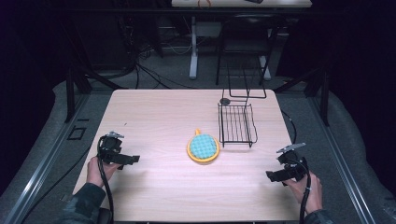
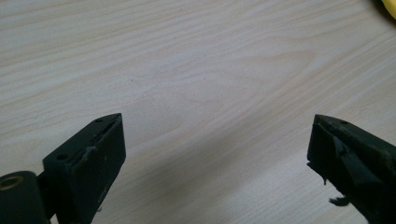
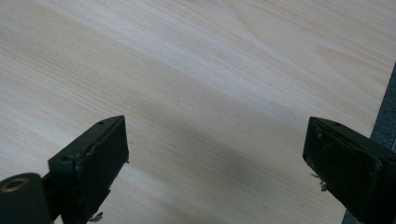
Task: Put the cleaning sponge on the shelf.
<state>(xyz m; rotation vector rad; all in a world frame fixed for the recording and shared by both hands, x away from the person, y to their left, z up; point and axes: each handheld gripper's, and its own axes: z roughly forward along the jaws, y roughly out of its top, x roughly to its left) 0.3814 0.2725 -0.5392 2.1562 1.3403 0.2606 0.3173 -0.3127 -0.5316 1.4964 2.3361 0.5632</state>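
Landmark: black wire rack (image 1: 236, 125), sitting on the far right part of the light wood table (image 1: 154, 116).

A round yellow-rimmed item with a teal checkered centre (image 1: 203, 147) is lying flat just beside the rack's near left corner, close to it but apart. Its small tab is pointing toward the far edge.

A small dark round object (image 1: 225, 101) is lying at the rack's far left corner; cannot tell what it is.

Left gripper (image 2: 215, 140) is being held well to the left of the rack and nearer the person. Its jaws are standing wide apart over bare wood and gripping nothing.

Right gripper (image 3: 217, 142) is being held nearer the person than the rack and to its right, near the table's right edge. Jaws are likewise spread wide, empty, with bare wood between them.
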